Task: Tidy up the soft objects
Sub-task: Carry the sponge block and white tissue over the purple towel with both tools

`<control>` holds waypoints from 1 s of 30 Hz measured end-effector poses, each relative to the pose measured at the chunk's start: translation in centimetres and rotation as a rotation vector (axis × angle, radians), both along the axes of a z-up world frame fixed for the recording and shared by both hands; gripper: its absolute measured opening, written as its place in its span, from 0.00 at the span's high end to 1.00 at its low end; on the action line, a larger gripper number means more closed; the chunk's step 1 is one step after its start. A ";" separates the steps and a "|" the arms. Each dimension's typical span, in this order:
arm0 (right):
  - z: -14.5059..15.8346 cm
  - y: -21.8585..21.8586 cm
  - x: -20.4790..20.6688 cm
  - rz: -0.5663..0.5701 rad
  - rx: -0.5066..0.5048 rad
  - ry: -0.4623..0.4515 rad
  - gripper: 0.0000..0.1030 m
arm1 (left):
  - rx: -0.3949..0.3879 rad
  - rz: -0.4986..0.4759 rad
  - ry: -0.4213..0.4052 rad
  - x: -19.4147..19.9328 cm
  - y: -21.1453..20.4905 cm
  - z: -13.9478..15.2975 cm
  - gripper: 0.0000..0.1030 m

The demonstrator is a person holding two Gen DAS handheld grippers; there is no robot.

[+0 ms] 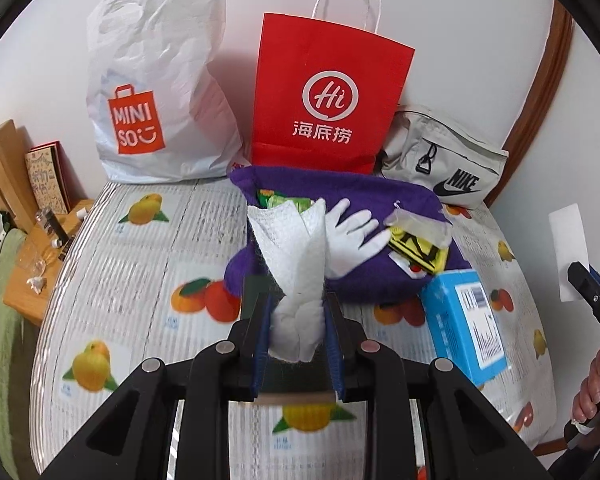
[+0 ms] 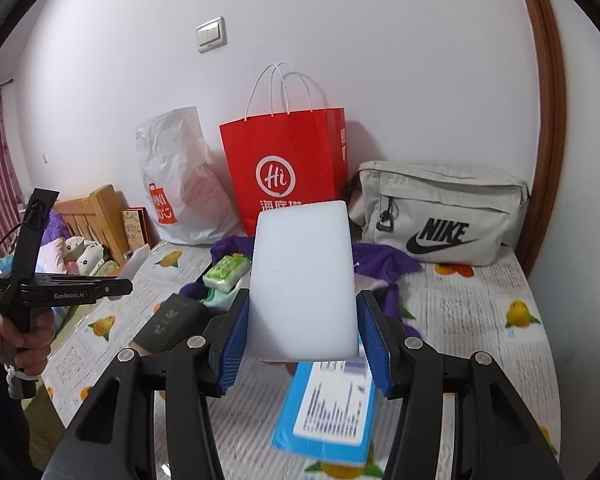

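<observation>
Gripping a crumpled white cloth (image 1: 298, 276), left gripper (image 1: 298, 330) is pinching it above the purple garment (image 1: 340, 200). Right gripper (image 2: 302, 334) is clamping a white foam block (image 2: 303, 280) over the blue box (image 2: 328, 412) on the fruit-print table (image 1: 140, 280).

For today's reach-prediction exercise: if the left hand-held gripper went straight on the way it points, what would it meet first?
Probably the purple knitted cloth heaped on the table, near the white glove. The left hand-held gripper, gripping crumpled white paper towel, points down at it; depth is uncertain.
</observation>
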State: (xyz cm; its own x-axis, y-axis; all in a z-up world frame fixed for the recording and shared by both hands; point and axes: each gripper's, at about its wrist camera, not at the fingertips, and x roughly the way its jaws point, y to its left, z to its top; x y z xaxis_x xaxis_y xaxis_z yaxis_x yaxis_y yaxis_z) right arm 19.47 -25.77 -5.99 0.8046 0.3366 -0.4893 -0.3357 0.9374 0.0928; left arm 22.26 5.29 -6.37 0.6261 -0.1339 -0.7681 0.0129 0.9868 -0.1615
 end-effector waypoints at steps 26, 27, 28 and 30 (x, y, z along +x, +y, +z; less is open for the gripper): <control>-4.0 1.9 12.4 0.074 -0.032 0.088 0.50 | -0.002 -0.061 0.063 11.1 -2.5 -3.3 0.77; -3.9 2.0 12.6 0.073 -0.036 0.088 0.50 | -0.004 -0.064 0.061 11.4 -2.7 -3.2 0.77; -3.9 2.0 12.8 0.072 -0.038 0.089 0.50 | -0.007 -0.068 0.060 11.6 -2.7 -3.2 0.77; -3.8 2.0 13.2 0.071 -0.039 0.090 0.50 | -0.013 -0.072 0.060 12.2 -2.9 -3.3 0.77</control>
State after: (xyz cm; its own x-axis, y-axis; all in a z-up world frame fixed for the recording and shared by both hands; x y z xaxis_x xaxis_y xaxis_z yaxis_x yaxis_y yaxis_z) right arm 32.62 -23.79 -9.78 0.7316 0.3708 -0.5720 -0.3937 0.9149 0.0895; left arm 34.41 2.35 -9.70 0.5675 -0.1868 -0.8019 0.0734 0.9815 -0.1767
